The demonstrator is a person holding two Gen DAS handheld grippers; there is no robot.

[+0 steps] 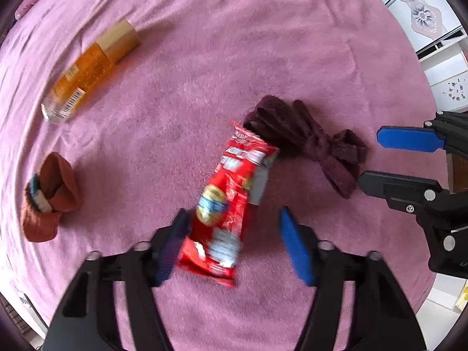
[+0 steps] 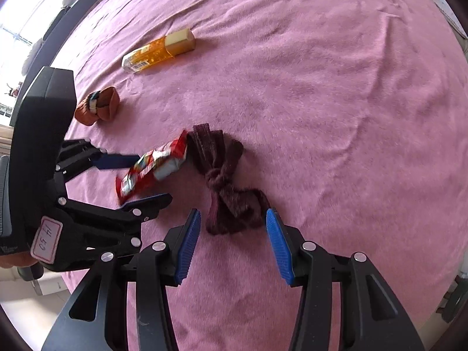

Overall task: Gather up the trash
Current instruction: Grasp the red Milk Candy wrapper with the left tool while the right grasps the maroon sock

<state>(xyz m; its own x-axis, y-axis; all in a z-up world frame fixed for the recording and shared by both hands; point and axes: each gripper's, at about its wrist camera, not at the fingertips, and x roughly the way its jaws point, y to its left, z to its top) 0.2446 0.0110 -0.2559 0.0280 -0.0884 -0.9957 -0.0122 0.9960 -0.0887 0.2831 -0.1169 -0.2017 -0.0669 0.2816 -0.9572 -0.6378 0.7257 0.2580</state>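
Red wrapper lies lengthwise between the left gripper's part-open fingers, unpinched, mid-blanket; the right gripper, likewise part-open and empty, straddles dark socks.

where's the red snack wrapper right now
The red snack wrapper lies between the left gripper's fingers, its far end beside the knotted dark socks.
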